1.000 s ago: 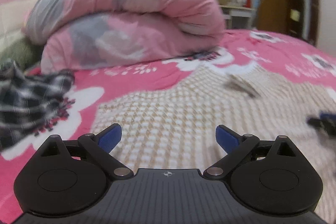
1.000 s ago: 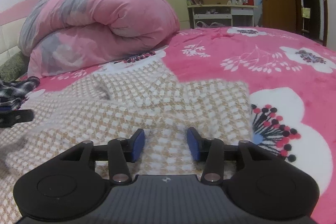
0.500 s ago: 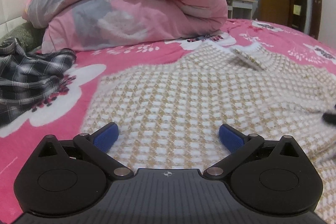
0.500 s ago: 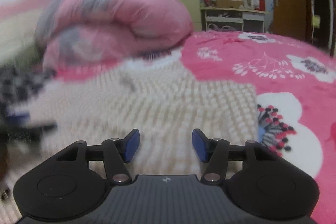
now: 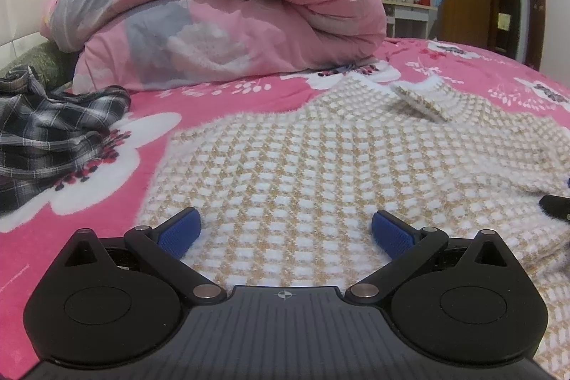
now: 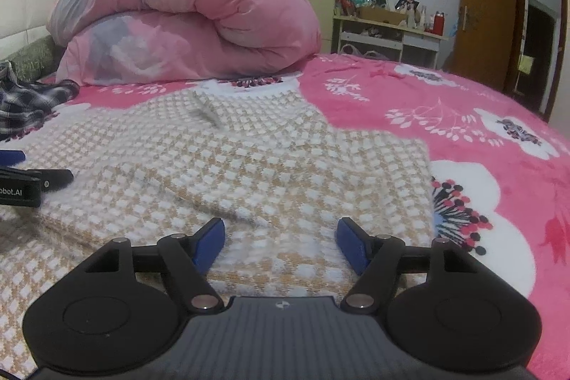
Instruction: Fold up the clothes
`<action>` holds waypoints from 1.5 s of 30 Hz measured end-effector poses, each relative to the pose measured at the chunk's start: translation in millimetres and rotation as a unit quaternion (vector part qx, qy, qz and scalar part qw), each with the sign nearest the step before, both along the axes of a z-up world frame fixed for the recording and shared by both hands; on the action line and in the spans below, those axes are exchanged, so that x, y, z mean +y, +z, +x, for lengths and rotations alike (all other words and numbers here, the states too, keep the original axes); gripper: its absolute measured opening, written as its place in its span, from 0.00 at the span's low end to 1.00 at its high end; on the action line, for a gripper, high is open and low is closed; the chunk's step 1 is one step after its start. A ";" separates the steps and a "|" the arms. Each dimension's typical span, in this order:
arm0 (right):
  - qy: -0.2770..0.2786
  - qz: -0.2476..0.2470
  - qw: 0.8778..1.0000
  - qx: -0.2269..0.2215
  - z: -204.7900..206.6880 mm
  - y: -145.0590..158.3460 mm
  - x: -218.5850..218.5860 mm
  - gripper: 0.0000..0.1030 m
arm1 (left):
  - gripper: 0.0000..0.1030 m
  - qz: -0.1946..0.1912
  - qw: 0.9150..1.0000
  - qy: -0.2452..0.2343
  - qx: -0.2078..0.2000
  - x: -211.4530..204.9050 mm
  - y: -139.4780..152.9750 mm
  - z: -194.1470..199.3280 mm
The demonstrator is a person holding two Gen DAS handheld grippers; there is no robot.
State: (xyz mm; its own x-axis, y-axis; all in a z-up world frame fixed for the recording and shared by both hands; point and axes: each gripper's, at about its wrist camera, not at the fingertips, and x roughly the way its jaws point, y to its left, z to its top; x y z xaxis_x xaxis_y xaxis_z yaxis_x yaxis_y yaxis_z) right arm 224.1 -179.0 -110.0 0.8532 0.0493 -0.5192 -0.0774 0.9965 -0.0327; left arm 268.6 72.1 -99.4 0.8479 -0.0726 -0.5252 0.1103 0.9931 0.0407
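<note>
Nearest in the right wrist view, the right gripper [image 6: 281,243] hangs low over the sweater [image 6: 249,166], its jaws released and just having been opening, with knit lying under the gap but nothing pinched between the blue pads. A folded edge of the sweater runs slantwise just ahead of these jaws, from the left pad out toward the middle of the garment, so the right hand looks the nearer one to that fold and to the sweater's right-hand border on the pink bedspread [image 6: 481,130]. The left gripper [image 5: 285,234] is likewise spread wide and empty, poised above the sweater's lower left part and tilted gently downward; the garment's left edge lies just to the left of its left pad. The sweater stretches away from both tools, its long axis pointing toward the collar [image 5: 424,98] at the far end. My guess is that the next move is a fresh pinch on a side edge. To the far left lies a plaid shirt [image 5: 53,127], and beyond everything a rolled quilt [image 5: 221,9].
</note>
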 end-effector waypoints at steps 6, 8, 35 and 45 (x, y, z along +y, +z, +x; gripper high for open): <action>0.003 0.030 1.000 -0.005 -2.0 -0.5 -9.5 0.70 | 1.00 -0.004 1.000 0.000 -0.002 1.0 -0.7 -0.5; 0.003 0.035 0.999 -0.006 -2.6 -0.5 -11.1 0.70 | 1.00 -0.004 1.000 0.000 -0.002 1.0 -0.8 -0.7; 0.003 0.073 0.997 -0.005 -8.2 0.1 -20.4 0.71 | 1.00 -0.012 1.000 0.003 -0.011 4.5 -0.1 -3.6; 0.007 0.121 0.992 -0.020 -14.2 2.0 -32.5 0.80 | 1.00 -0.012 1.000 0.005 -0.013 3.8 0.3 -5.0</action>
